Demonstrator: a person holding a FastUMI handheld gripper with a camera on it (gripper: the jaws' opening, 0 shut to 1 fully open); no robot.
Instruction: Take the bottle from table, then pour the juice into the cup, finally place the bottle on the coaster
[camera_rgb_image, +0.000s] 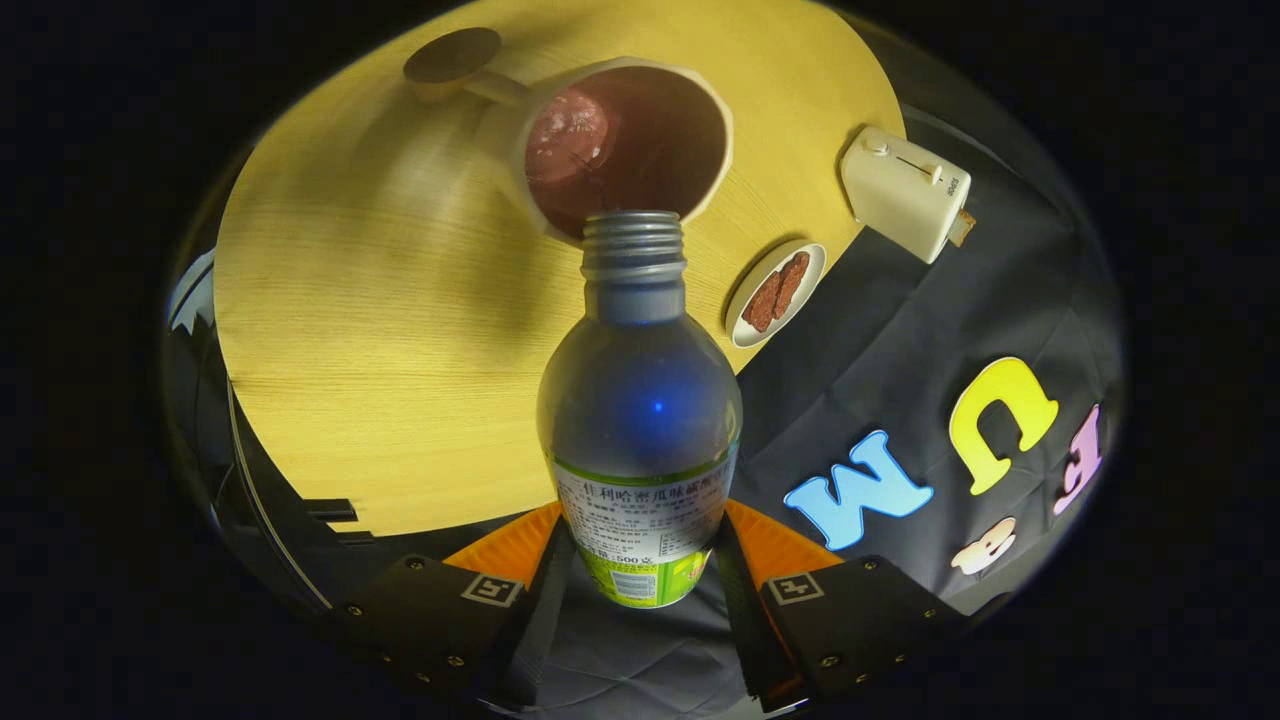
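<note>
My gripper (640, 560) clamps the uncapped bottle (640, 400), its mouth at the rim of the cup (625, 140) at twelve o'clock. Tilting unevenly could spill juice onto the table (380, 330).

The bottle (640, 400) hides the near rim of the cup (640, 130). The bottle's base is concealed between the hand-held gripper (640, 560) fingers. Label print is too small to resolve. The cup partly covers the coaster (452, 56).
</note>
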